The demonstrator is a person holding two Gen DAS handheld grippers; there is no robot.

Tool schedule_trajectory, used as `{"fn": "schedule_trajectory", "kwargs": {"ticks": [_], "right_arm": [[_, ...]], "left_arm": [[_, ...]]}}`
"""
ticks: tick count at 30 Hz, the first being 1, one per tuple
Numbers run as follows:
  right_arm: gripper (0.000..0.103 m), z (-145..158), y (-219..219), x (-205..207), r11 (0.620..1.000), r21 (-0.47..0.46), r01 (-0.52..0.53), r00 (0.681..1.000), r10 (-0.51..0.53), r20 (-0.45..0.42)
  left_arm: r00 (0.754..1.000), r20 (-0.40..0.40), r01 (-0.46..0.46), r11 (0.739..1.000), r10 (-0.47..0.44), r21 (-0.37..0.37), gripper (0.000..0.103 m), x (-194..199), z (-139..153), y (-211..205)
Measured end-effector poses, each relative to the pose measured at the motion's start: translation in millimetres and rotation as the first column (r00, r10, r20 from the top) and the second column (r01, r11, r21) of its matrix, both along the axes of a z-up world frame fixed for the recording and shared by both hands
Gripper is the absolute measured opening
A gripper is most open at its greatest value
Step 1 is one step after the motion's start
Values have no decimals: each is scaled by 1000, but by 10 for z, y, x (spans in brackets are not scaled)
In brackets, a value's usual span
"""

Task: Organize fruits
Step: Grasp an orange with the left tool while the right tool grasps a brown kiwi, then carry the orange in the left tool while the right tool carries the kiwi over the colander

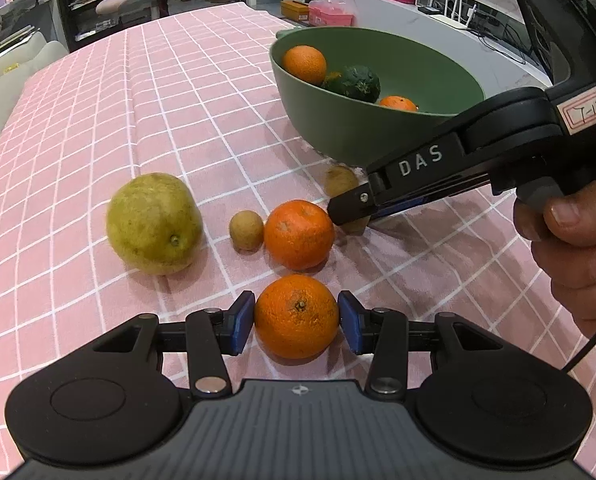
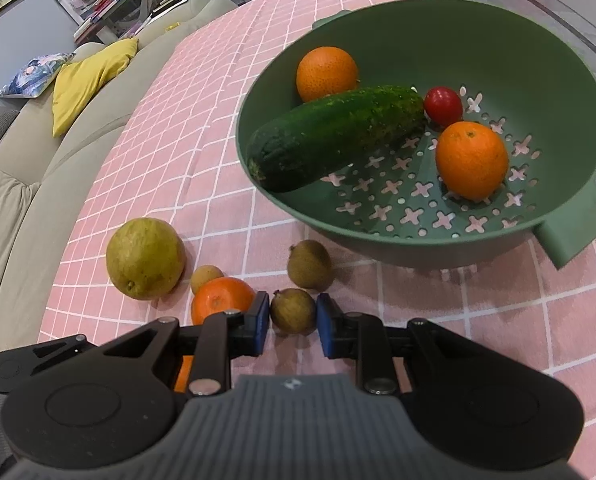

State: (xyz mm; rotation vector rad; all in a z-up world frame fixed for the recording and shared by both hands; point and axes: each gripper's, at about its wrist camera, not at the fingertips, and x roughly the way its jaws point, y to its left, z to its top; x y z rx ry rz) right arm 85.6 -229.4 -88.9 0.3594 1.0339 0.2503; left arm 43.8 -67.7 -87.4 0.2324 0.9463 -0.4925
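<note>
My left gripper has its blue pads against both sides of an orange resting on the pink checked cloth. My right gripper straddles a small brown-green fruit on the cloth, pads close to its sides. A second orange, a small tan fruit and a large yellow-green citrus lie just beyond. Another small brown fruit lies near the bowl. The green colander bowl holds two oranges, a cucumber and a red tomato.
The right gripper's body and the hand holding it cross the right side of the left wrist view. A beige sofa with a yellow cushion runs along the table's left edge. A counter with boxes stands behind the bowl.
</note>
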Motion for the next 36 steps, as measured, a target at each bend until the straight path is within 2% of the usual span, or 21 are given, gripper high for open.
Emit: {"fn": "schedule_trajectory", "kwargs": {"ticks": [3, 9, 15, 24, 33, 36], "right_arm": [[21, 51, -3, -10, 1000, 12, -2, 1000, 2, 2], [21, 242, -9, -69, 999, 29, -17, 1000, 16, 16], [21, 528, -28, -135, 999, 39, -37, 997, 34, 69], [21, 934, -354, -160, 995, 92, 26, 988, -39, 147], [21, 1131, -771, -89, 982, 130, 133, 971, -156, 180], [21, 1155, -906, -40, 977, 125, 170, 963, -192, 189]], "left_arm": [[1000, 1, -15, 1000, 15, -14, 51, -27, 68, 69], [999, 23, -31, 999, 31, 6, 51, -29, 260, 159], [997, 75, -14, 1000, 11, 27, 51, 62, 588, 136], [990, 128, 57, 998, -62, 35, 51, 296, 939, -206], [975, 159, 145, 987, -153, 66, 51, 484, 1046, -682], [974, 154, 160, 986, -166, 52, 51, 561, 1049, -804]]}}
